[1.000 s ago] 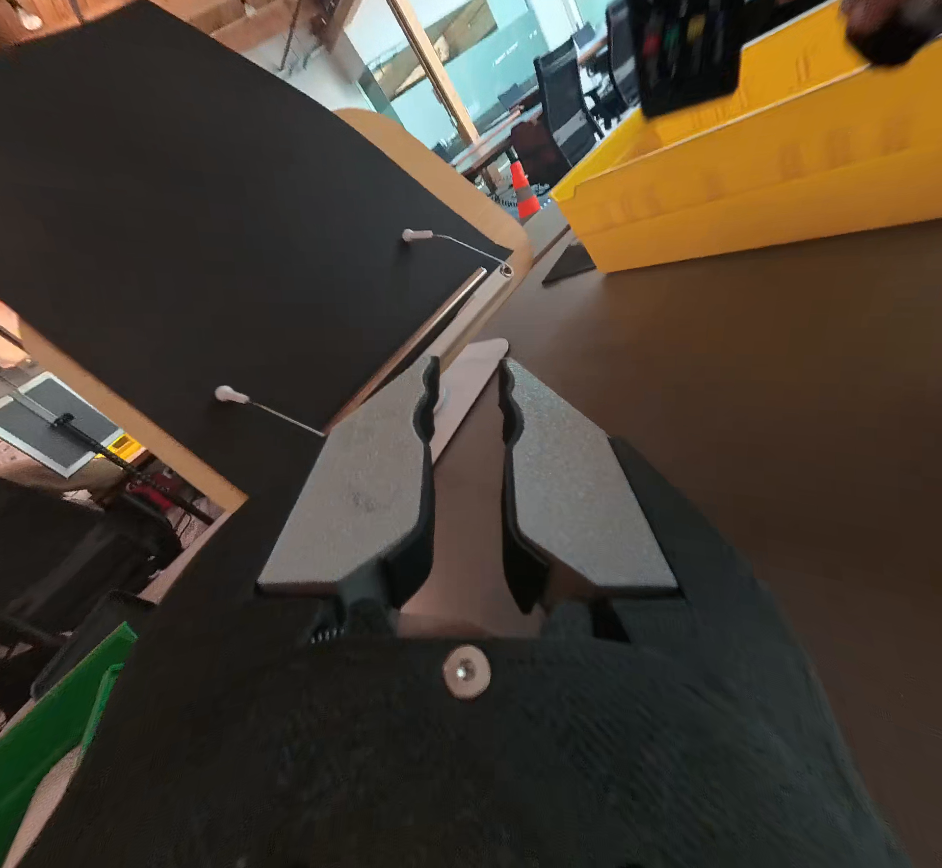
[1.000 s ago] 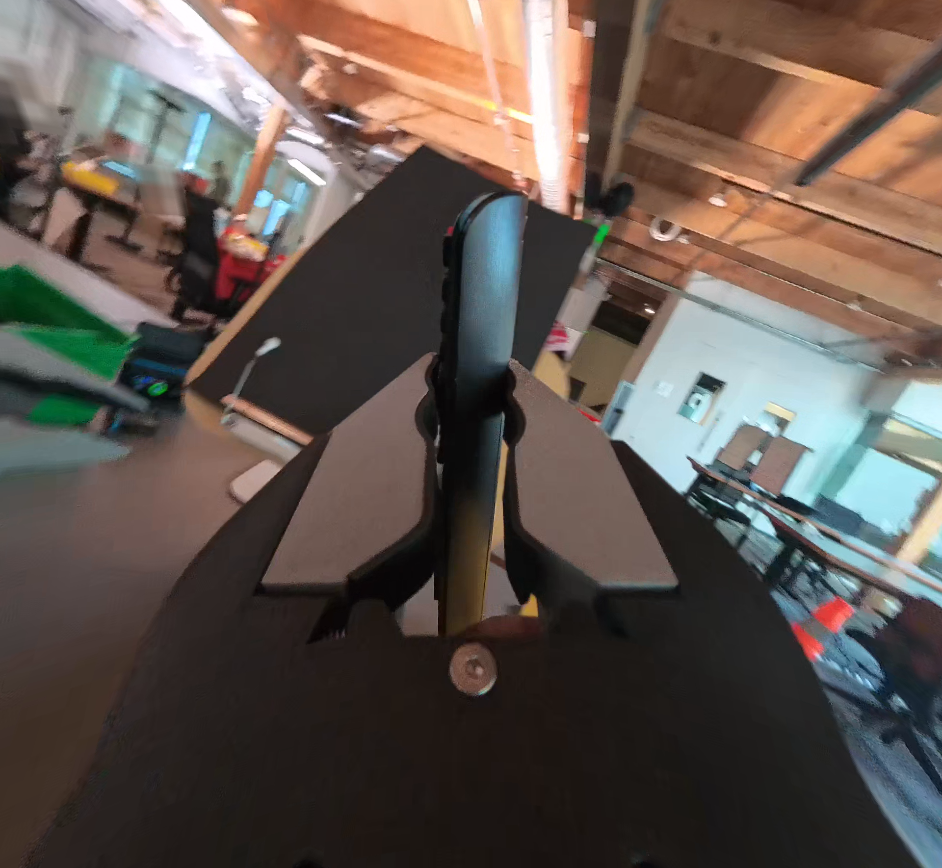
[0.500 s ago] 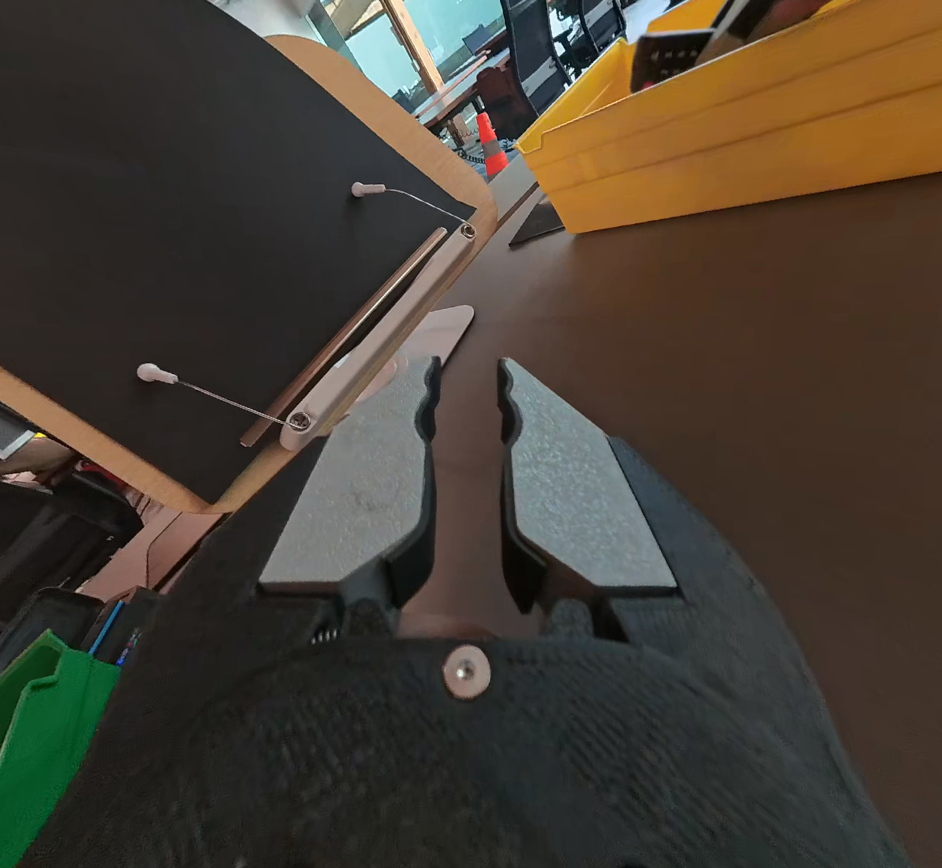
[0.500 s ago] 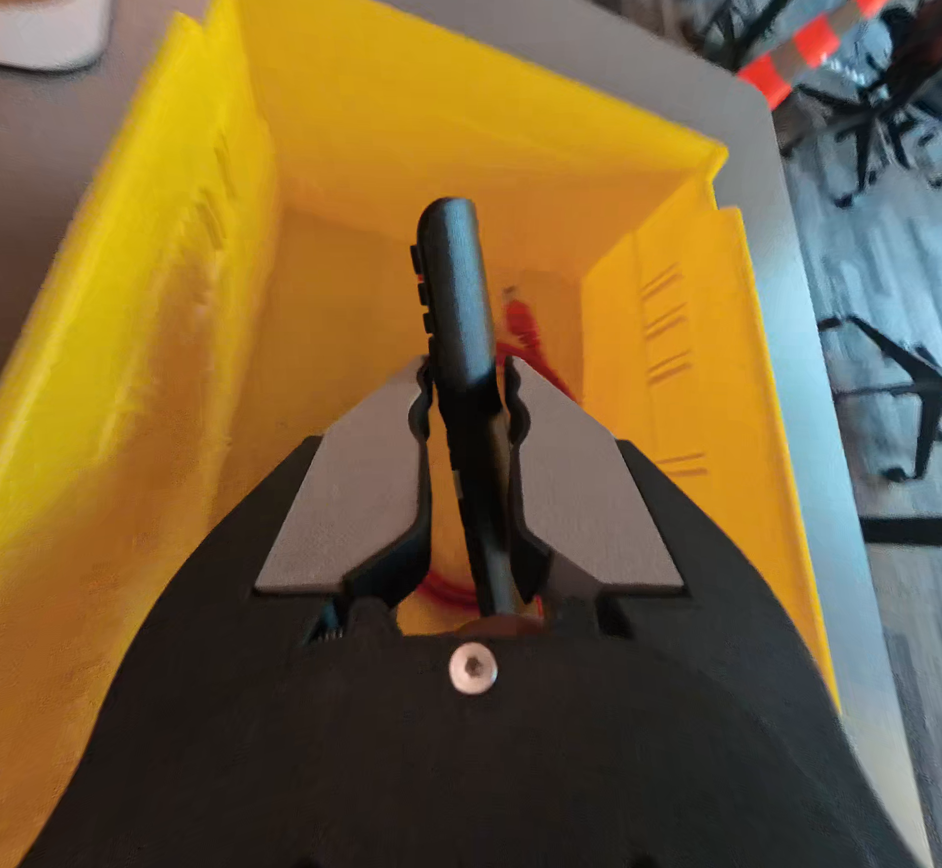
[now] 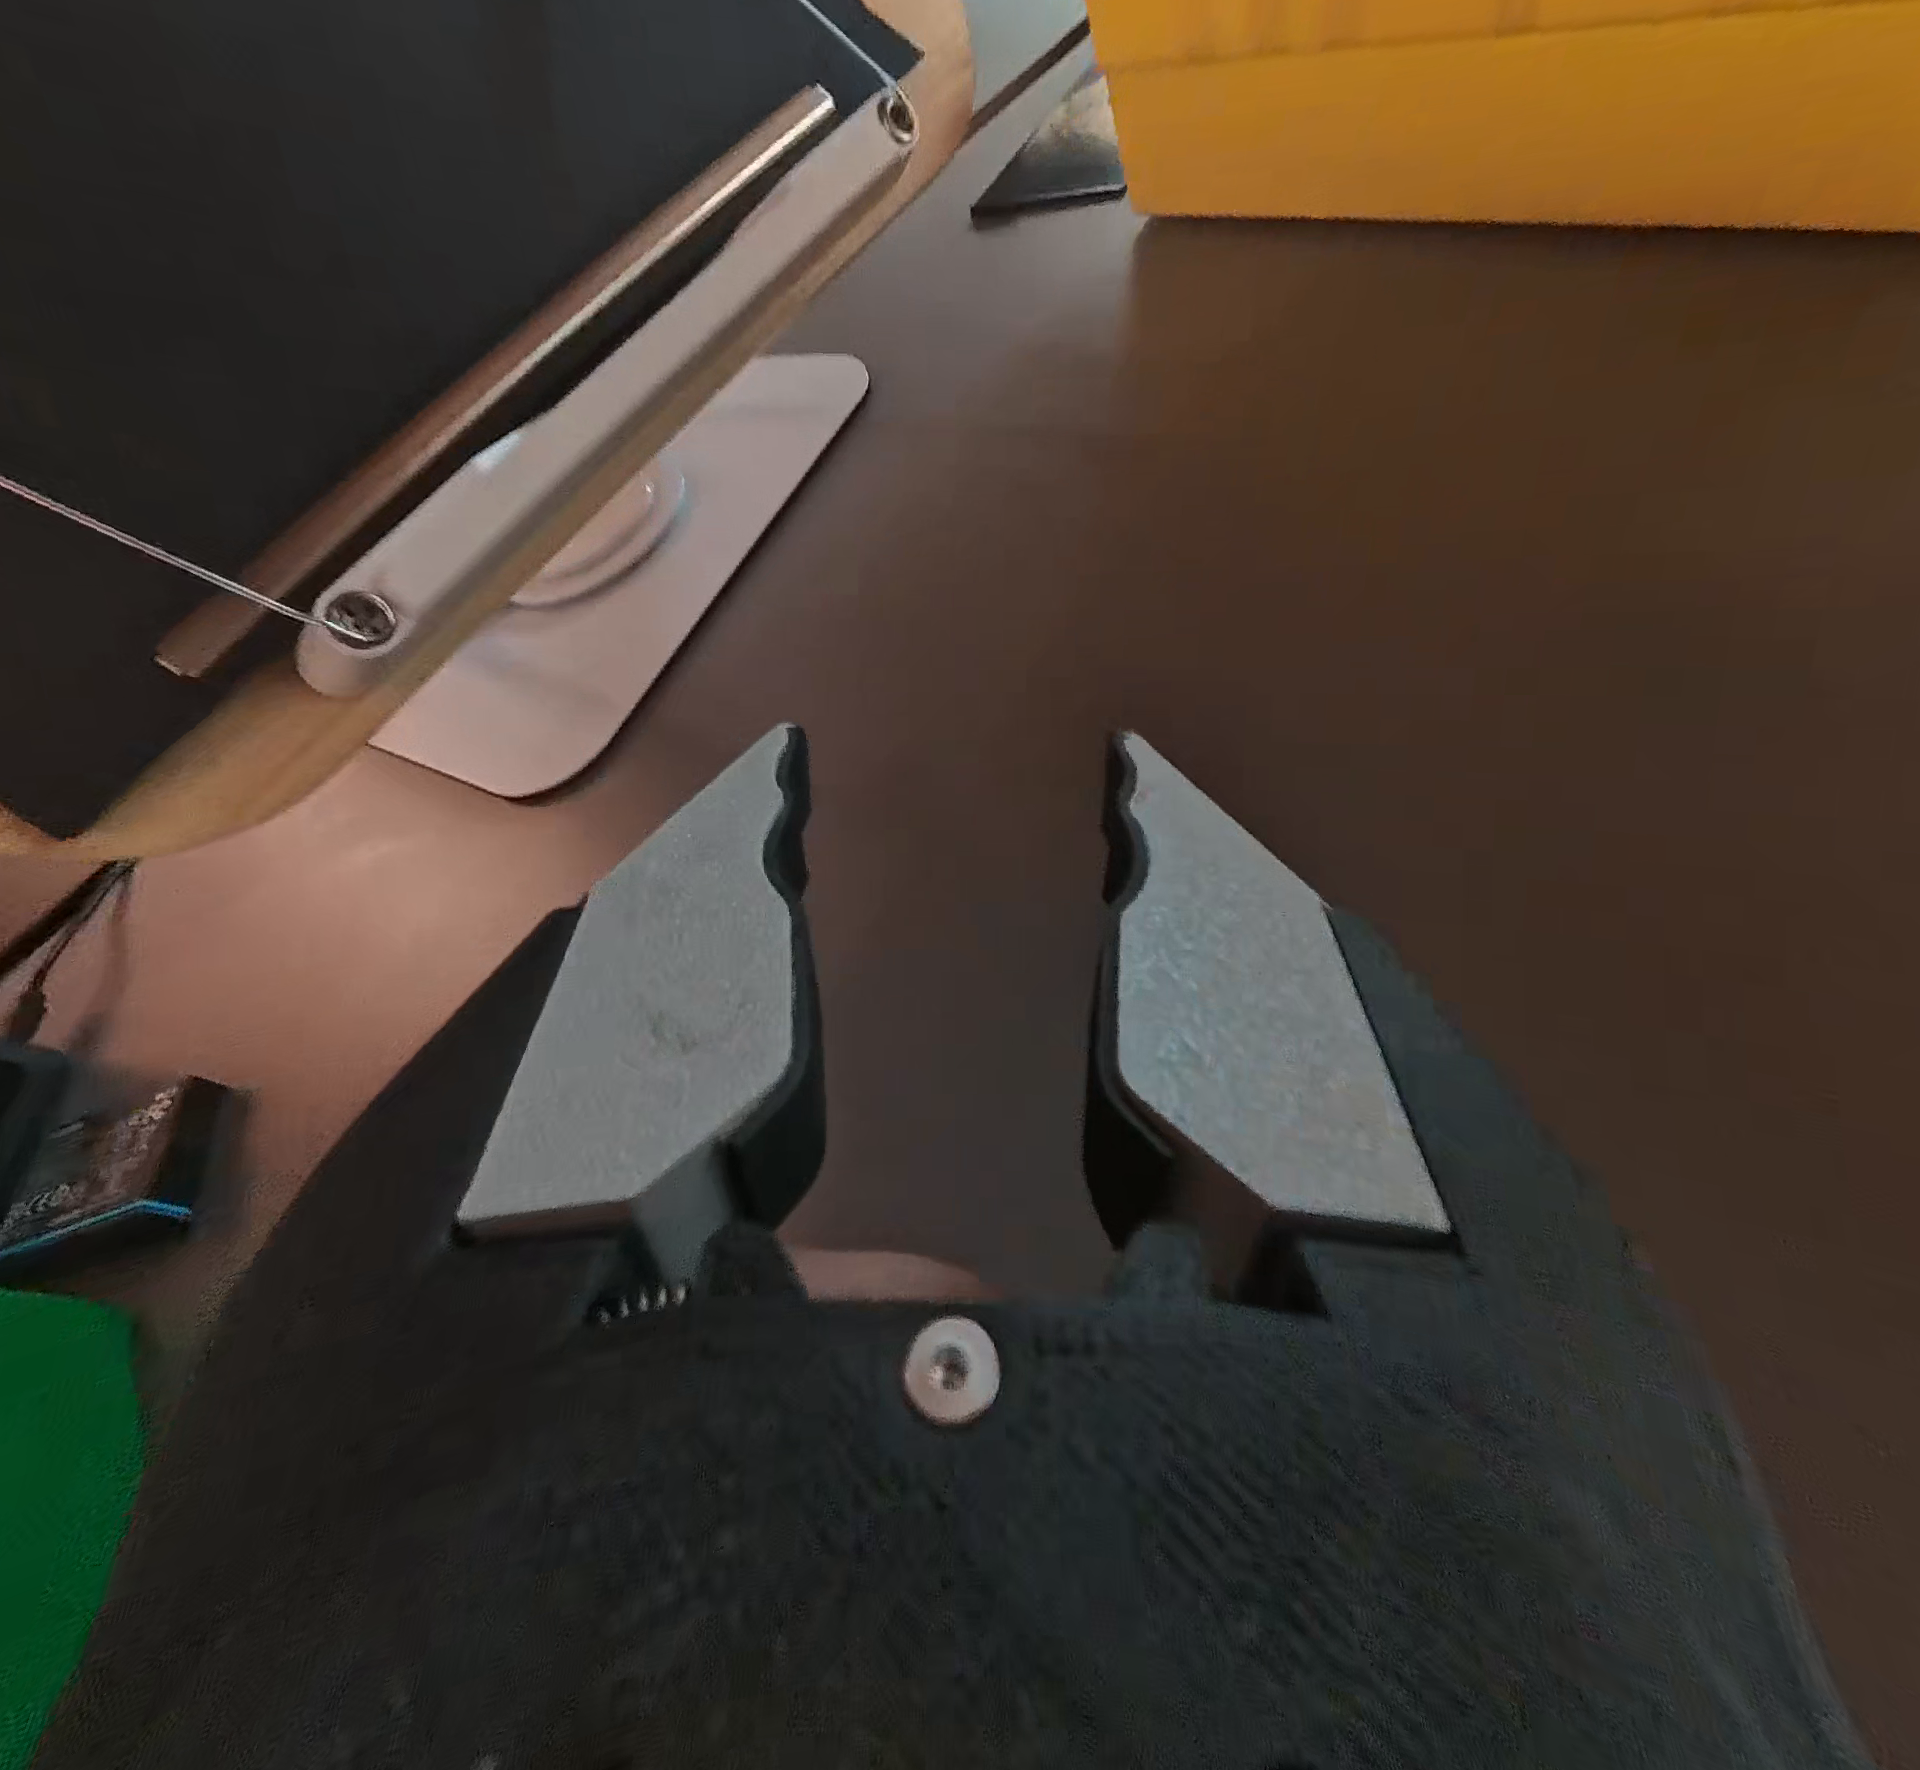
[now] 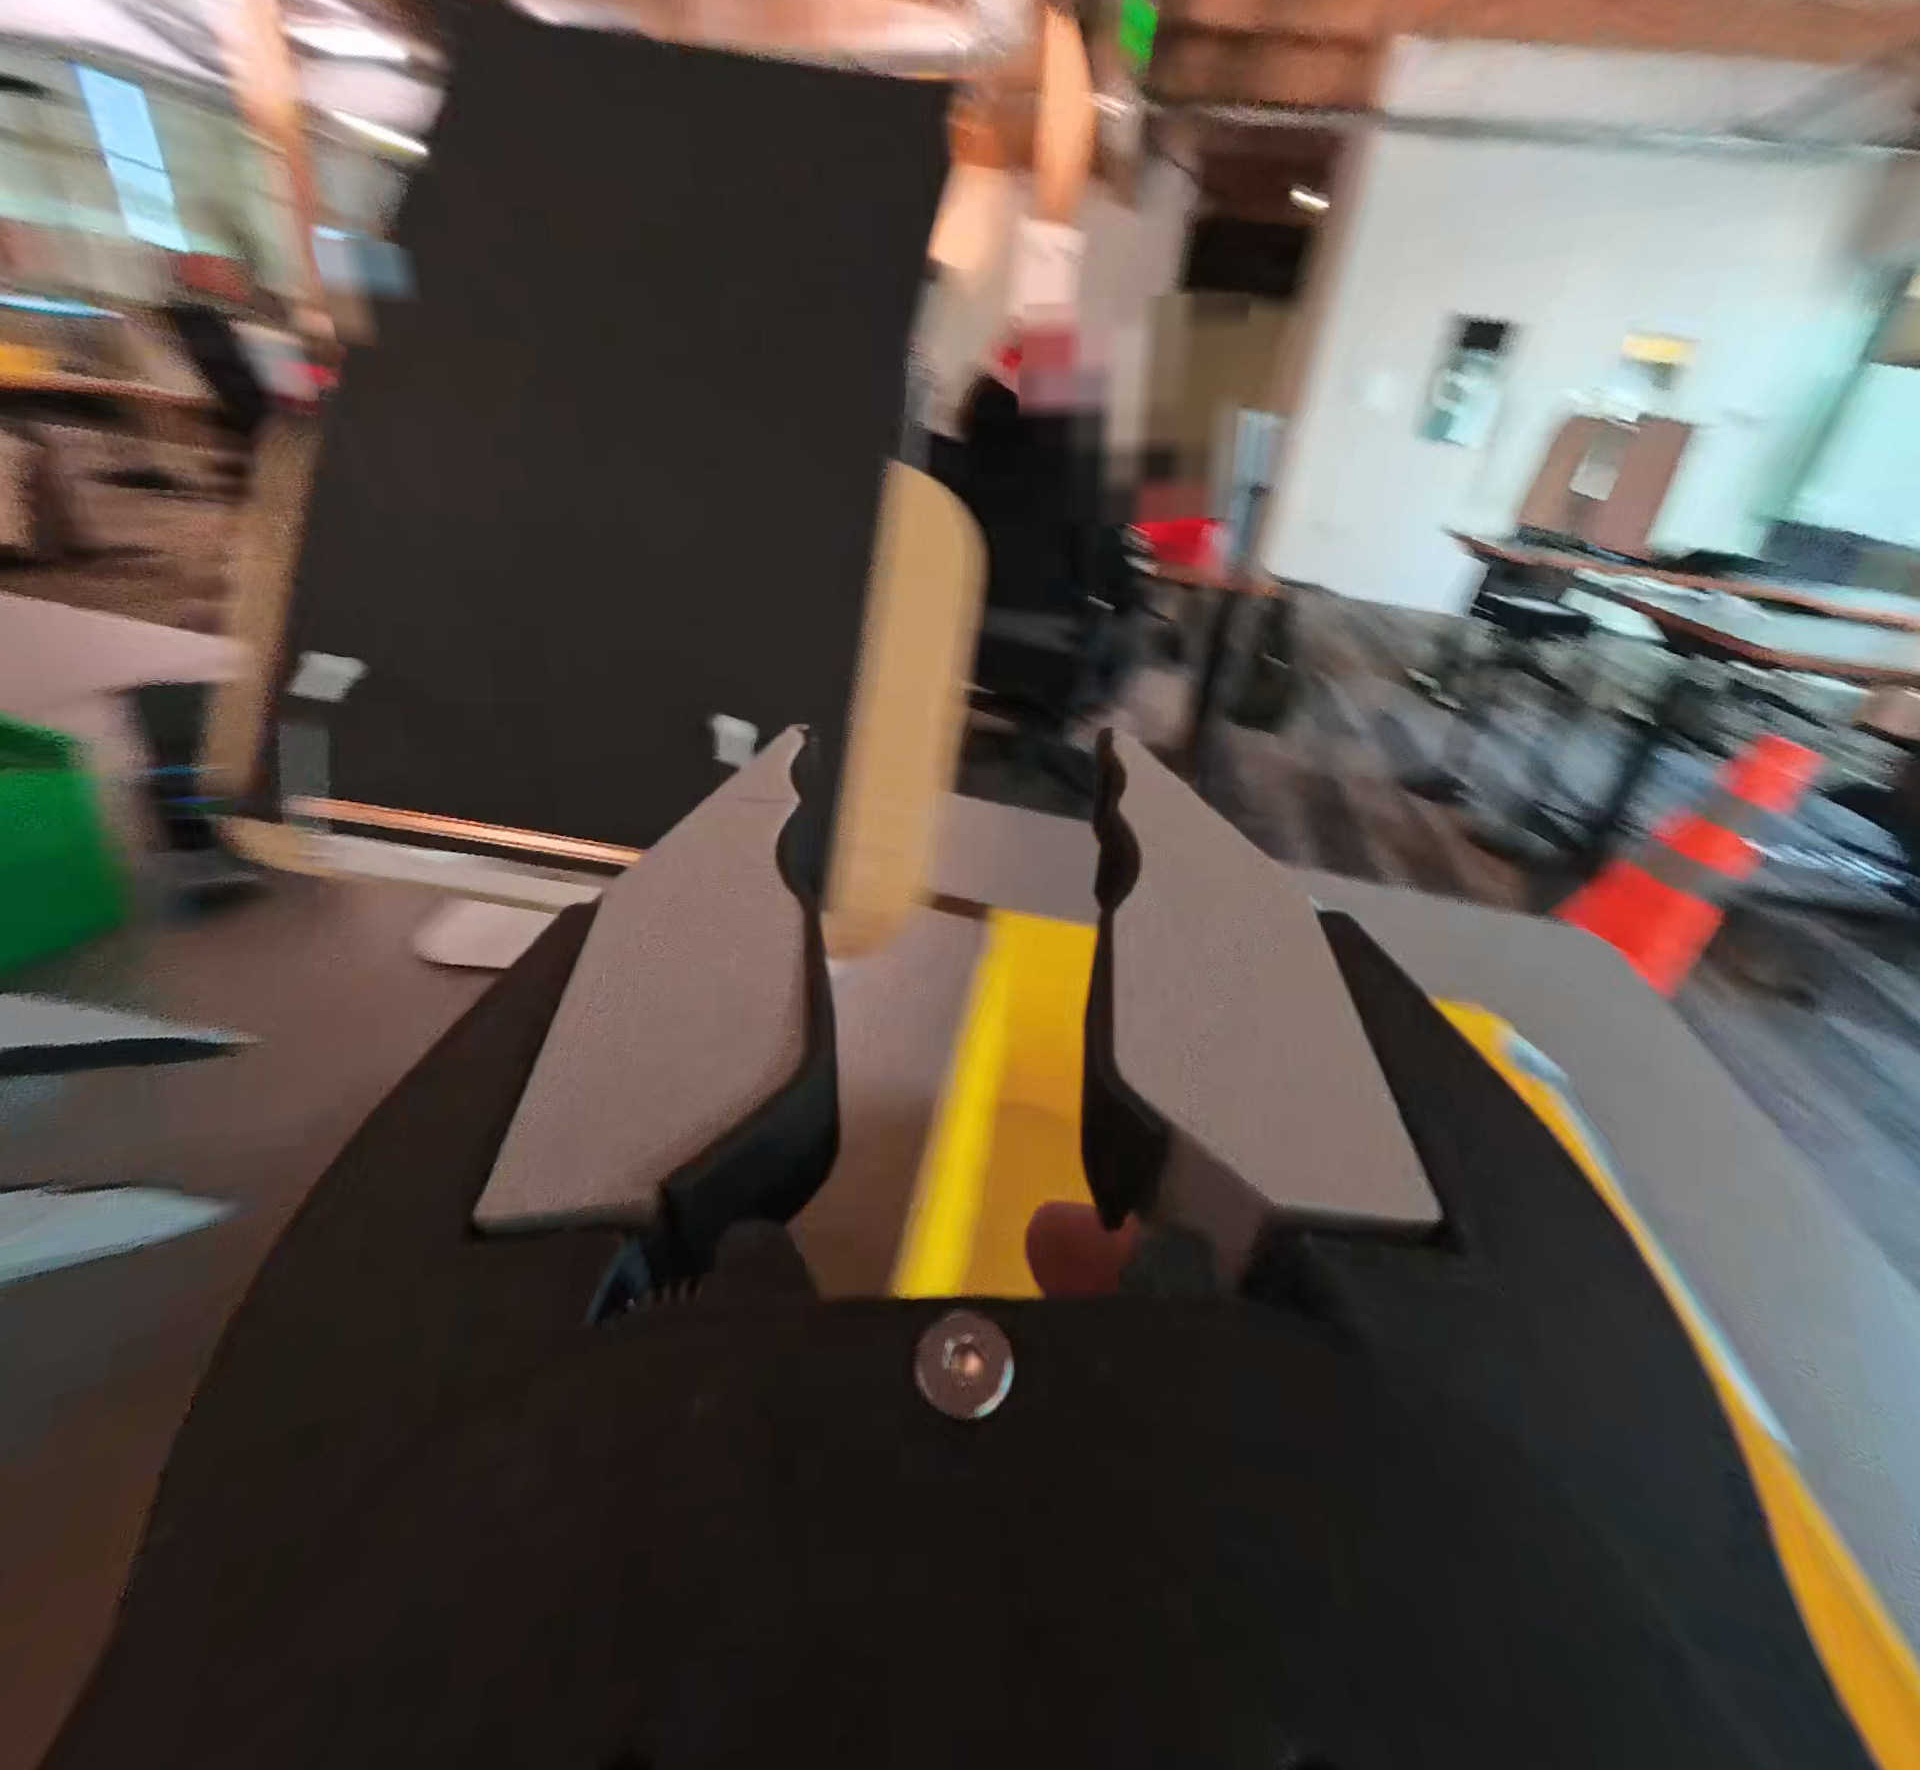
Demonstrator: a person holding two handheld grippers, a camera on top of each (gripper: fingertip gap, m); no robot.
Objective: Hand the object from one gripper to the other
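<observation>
Both my left gripper (image 5: 954, 785) and right gripper (image 6: 951, 775) hang with fingers apart and empty above the counter (image 5: 1351, 577). The object shows nowhere, perhaps inside the yellow bin (image 5: 1507, 58); its handling cannot be judged.

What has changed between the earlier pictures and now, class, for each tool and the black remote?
The right tool let go of the black remote it carried over the yellow bin; it now stands open, empty, tipped up toward the room. The left tool widened from nearly closed to open and edged closer to the stand. It remains empty over the dark table.
</observation>
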